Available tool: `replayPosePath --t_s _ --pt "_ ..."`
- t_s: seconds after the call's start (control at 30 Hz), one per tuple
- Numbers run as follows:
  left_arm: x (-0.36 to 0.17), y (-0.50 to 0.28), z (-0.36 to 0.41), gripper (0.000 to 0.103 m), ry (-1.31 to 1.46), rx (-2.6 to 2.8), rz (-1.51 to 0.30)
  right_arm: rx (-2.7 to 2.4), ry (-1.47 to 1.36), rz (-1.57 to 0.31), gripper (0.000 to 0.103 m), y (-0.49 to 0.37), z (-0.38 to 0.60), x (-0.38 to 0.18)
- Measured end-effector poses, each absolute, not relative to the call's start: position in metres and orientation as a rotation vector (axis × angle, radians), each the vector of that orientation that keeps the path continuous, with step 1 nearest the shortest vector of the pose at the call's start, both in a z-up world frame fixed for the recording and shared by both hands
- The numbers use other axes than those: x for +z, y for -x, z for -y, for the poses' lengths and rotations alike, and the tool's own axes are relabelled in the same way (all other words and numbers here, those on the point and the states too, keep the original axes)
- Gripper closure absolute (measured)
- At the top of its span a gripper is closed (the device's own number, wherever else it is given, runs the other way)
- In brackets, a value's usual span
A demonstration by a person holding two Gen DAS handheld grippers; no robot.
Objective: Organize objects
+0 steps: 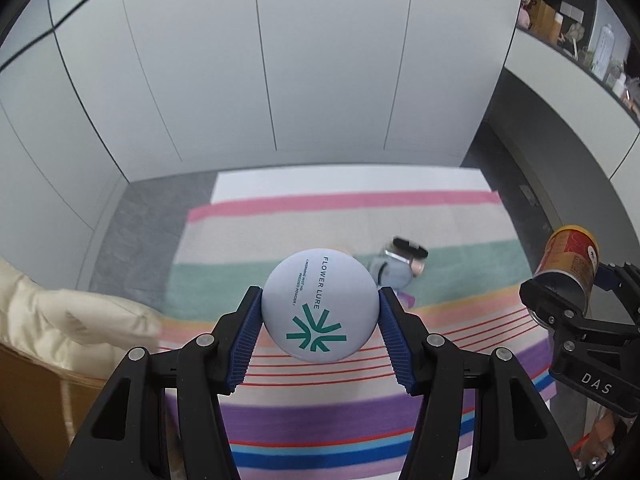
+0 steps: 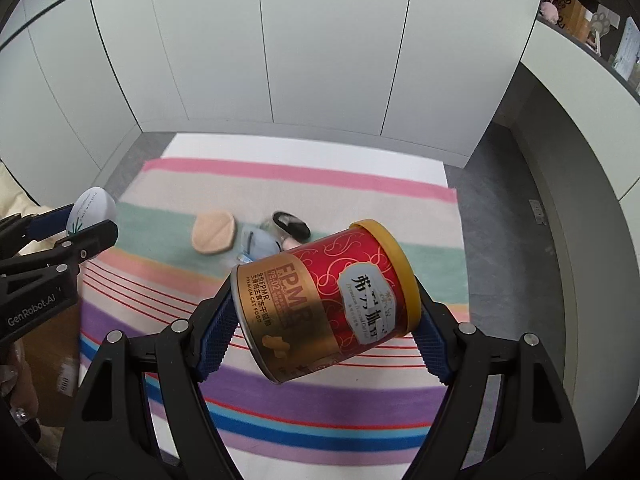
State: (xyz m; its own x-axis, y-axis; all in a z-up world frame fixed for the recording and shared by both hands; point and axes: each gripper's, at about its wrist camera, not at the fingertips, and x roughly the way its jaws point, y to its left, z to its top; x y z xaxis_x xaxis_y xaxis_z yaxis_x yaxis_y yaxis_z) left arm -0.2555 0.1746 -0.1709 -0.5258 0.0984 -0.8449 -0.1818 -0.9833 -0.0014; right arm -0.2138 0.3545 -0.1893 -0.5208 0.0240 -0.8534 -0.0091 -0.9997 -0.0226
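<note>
Powder compact point(image 1: 319, 305), round and white with green lettering and a green star mark, is clamped at its left and right edges between the blue ribbed pads point(image 1: 244, 340) of the left gripper point(image 1: 319, 322) and held in the air above the striped cloth point(image 1: 460, 216). Cat-food can point(image 2: 324, 300) (red and gold, with a yellow lid) is held tilted by the right gripper point(image 2: 326, 320), one pad pressed on its base end and the other on its lid end; it too is clear of the cloth. On the green stripe, far from both grippers, a beige puff point(image 2: 213, 232), a pale blue item point(image 2: 260, 246) and a small black item point(image 2: 291, 224) are seen close together, blurred. White wall panels point(image 1: 320, 60) are seen beyond the cloth, and a cluttered shelf point(image 1: 580, 40) at the far right.
</note>
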Motion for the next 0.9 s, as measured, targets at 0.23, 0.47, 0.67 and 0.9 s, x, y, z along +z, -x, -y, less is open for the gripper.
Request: replayPosePath --t_s 0.23,0.47,0.67,0.9 --pt "-0.117 0.251 -0.159 0.045 1.417 2.659 -0.085 2.757 1.472 0.017 0.023 0.205 -0.344 -0.129" --pt "-0.072 0.237 -0.149 0.045 1.401 2.710 -0.092 2.792 1.402 -0.033 0.023 0.193 -0.351 -0.079" --pt "-0.060 0.222 -0.147 0.045 1.393 2.714 -0.099 2.776 1.382 -0.046 0.023 0.183 -0.357 -0.067" --pt "-0.058 0.209 -0.145 0.045 1.404 2.707 -0.085 2.766 1.376 -0.037 0.023 0.174 -0.360 -0.069"
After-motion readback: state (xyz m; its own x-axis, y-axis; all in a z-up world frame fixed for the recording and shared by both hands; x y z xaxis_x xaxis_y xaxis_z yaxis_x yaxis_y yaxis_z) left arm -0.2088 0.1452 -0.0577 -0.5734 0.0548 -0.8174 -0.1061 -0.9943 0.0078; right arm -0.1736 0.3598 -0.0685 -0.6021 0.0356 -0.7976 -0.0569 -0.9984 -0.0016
